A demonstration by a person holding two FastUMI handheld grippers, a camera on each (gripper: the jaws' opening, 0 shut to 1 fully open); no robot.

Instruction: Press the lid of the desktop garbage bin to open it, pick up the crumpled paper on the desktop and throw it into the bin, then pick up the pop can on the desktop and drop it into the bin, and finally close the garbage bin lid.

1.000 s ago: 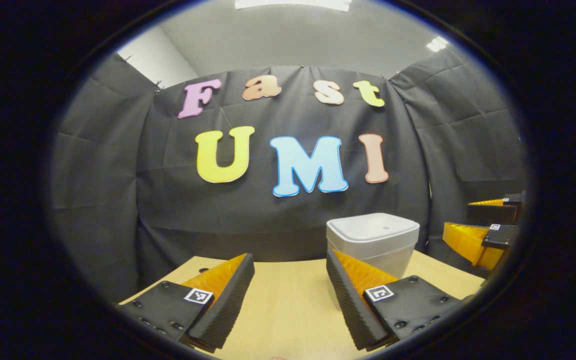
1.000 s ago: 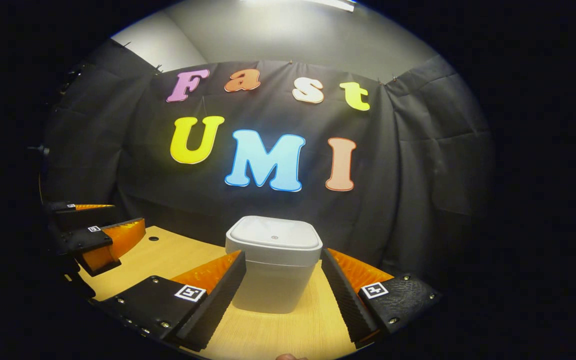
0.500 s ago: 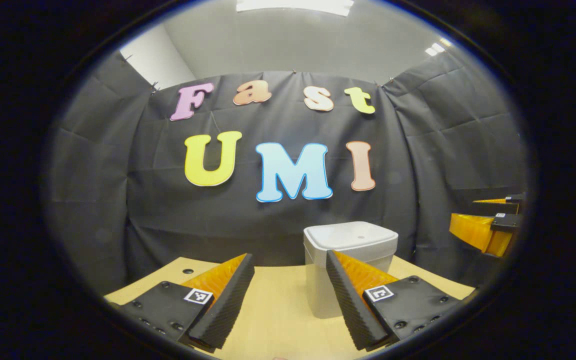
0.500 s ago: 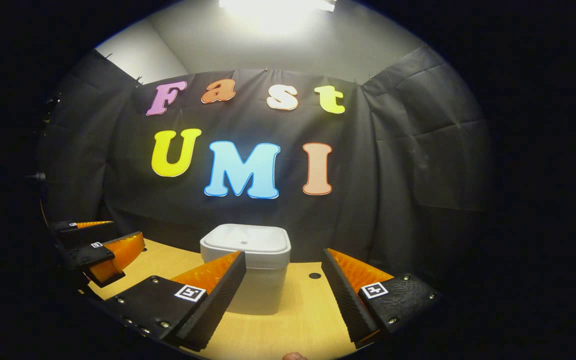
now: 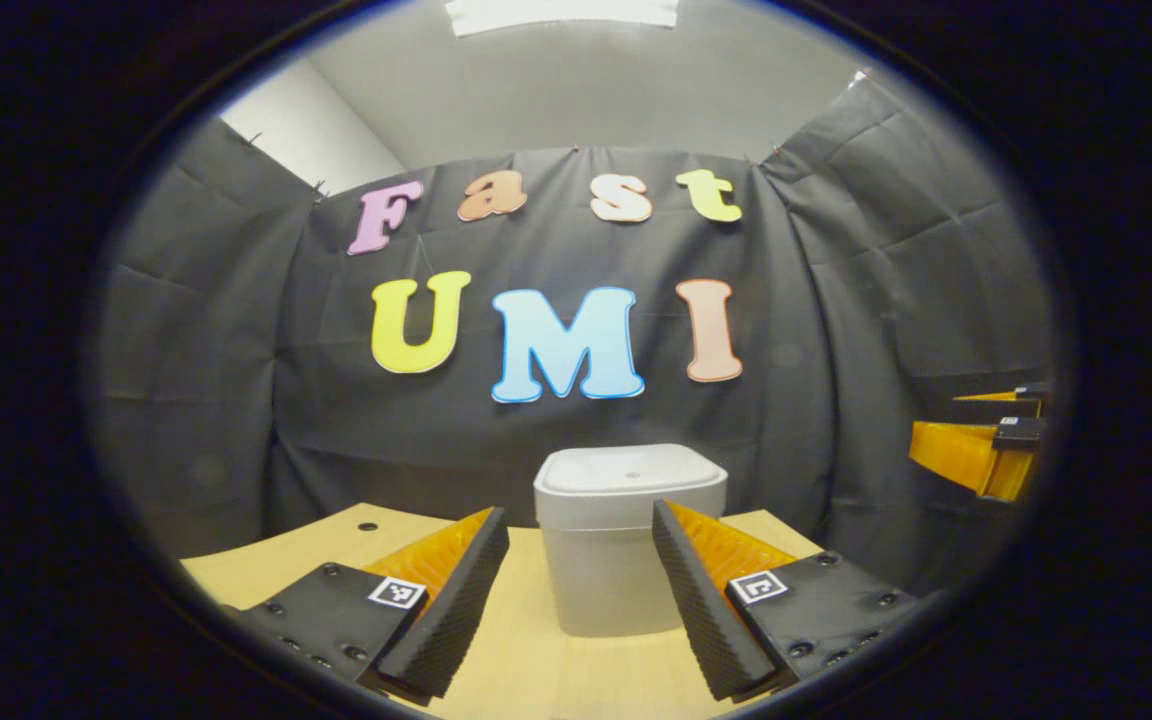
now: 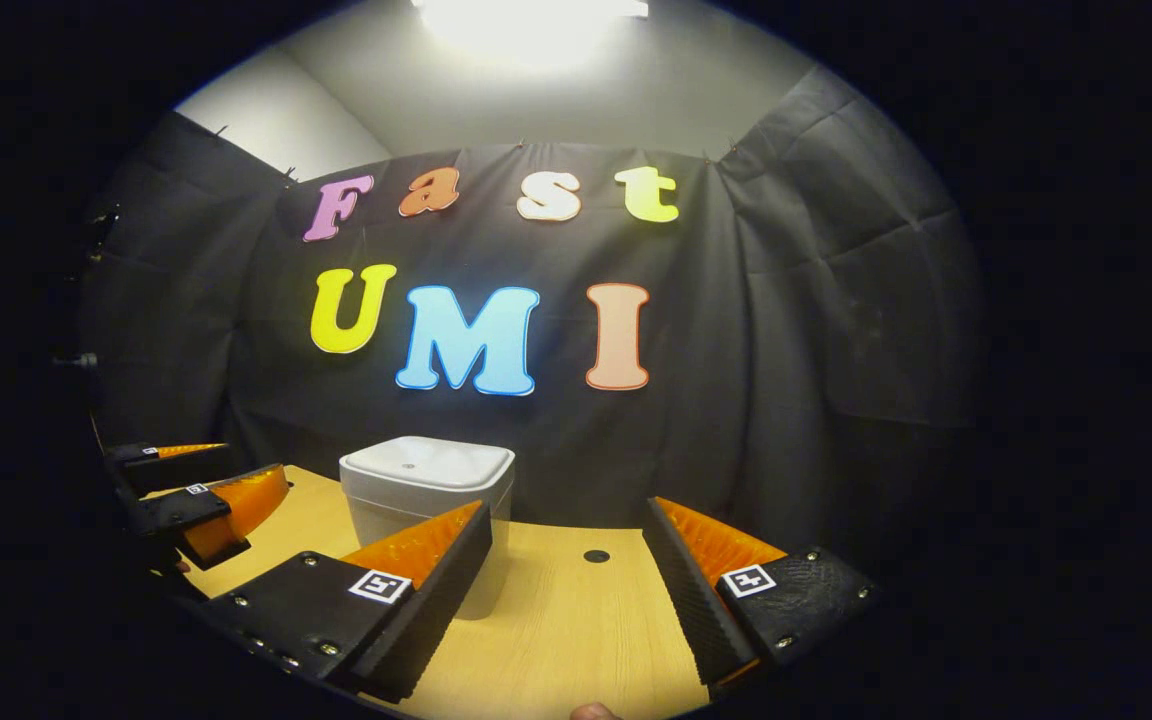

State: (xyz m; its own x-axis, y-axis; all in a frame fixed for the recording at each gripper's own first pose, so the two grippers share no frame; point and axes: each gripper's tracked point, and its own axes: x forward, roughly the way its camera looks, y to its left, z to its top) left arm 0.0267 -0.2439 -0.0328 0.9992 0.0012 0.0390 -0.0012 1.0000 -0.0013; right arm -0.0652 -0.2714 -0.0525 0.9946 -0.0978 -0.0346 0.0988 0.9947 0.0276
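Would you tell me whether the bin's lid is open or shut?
Shut: the lid lies flat and flush on the bin.

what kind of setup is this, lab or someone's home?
Most likely a staged recording booth, not a home: black cloth wall on all sides, one light wooden table, a lone white lidded bin.

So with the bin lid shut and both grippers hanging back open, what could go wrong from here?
1. The bin stands near the table's back edge; a push that is not straight down on the lid may slide it toward the cloth.
2. The left gripper faces the bin squarely while the right gripper points past it; if both reach in, they could clash.
3. With jaws wide open, one finger could catch the lid's rim.
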